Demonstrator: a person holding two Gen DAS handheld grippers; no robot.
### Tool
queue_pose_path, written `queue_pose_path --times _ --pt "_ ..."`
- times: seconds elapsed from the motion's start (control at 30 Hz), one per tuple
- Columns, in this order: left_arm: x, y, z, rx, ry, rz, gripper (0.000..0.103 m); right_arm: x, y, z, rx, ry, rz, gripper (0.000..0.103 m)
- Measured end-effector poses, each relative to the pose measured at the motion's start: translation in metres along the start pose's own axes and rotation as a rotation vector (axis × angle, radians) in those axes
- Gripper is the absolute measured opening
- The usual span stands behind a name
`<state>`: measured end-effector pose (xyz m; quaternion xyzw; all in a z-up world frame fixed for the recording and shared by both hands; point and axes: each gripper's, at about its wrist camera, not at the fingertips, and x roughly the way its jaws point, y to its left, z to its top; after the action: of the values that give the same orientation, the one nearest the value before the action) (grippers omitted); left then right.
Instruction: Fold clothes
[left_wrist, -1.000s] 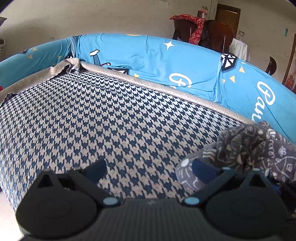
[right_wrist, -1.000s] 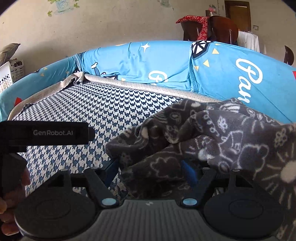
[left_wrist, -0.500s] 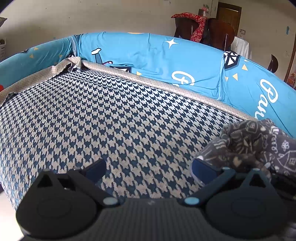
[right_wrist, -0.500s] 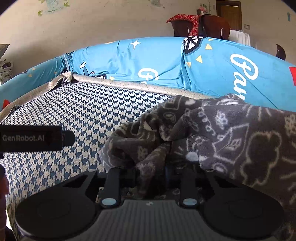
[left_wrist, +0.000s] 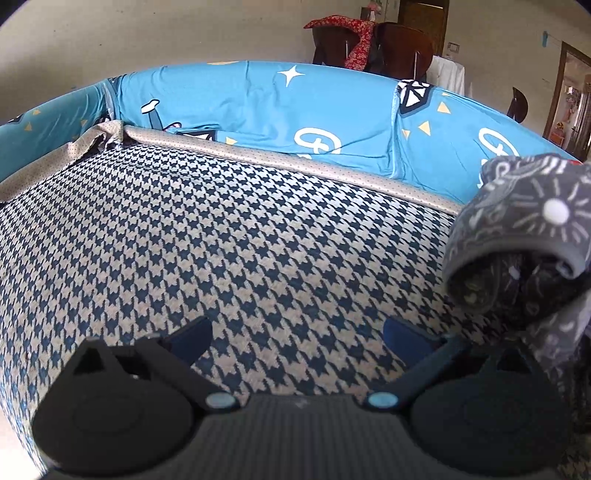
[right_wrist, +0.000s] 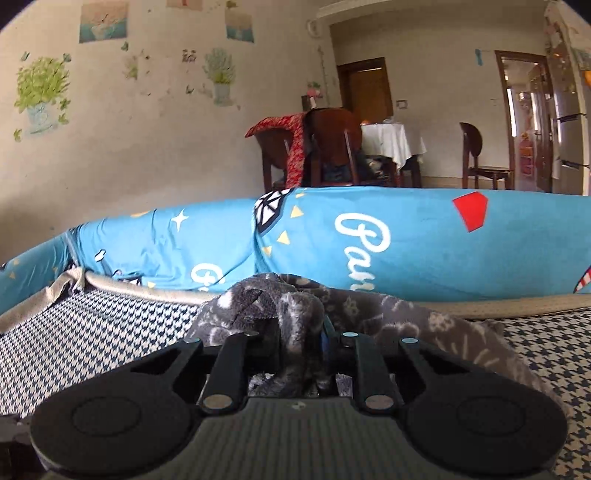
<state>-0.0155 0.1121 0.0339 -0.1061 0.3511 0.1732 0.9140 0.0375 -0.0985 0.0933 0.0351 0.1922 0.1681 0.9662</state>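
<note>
Garment (right_wrist: 295, 325) between closing right jaws

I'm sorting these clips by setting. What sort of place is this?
Most likely a home living and dining room. A sofa with a houndstooth seat and a blue printed cover fills the foreground; behind it stand wooden dining chairs, a table with a white cloth, and plant decals on the wall.

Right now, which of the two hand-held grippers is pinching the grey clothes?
The right hand-held gripper: its jaws are closing on the grey patterned garment. The left hand-held gripper is wide open over the checked cover, holding nothing.
</note>
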Motion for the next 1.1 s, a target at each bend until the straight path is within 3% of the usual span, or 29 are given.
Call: queue_pose_path --times 0.43,0.67,0.83,0.93,1.03,1.1 --pt "0.002 -0.052 -0.013 0.112 0.004 -0.089 0.103 -0.038 -0.115 0.028 0.245 -0.085 -0.272 0.019" --pt "0.001 -0.075 -0.020 0.149 0.007 -0.136 0.103 -0.052 -0.154 0.024 0.284 -0.067 -0.416 0.019" --pt "0.000 -0.088 -0.024 0.173 0.010 -0.161 0.103 -0.060 -0.191 0.017 0.378 -0.023 -0.529 0.019" --pt "0.000 -0.094 -0.026 0.184 0.015 -0.174 0.103 -0.066 -0.212 0.013 0.428 0.003 -0.579 0.024" --pt "-0.001 -0.098 -0.028 0.196 0.011 -0.175 0.103 -0.075 -0.229 0.010 0.477 0.012 -0.593 0.034" --pt "-0.001 -0.100 -0.028 0.200 0.008 -0.176 0.103 -0.082 -0.229 0.011 0.458 0.003 -0.620 0.037"
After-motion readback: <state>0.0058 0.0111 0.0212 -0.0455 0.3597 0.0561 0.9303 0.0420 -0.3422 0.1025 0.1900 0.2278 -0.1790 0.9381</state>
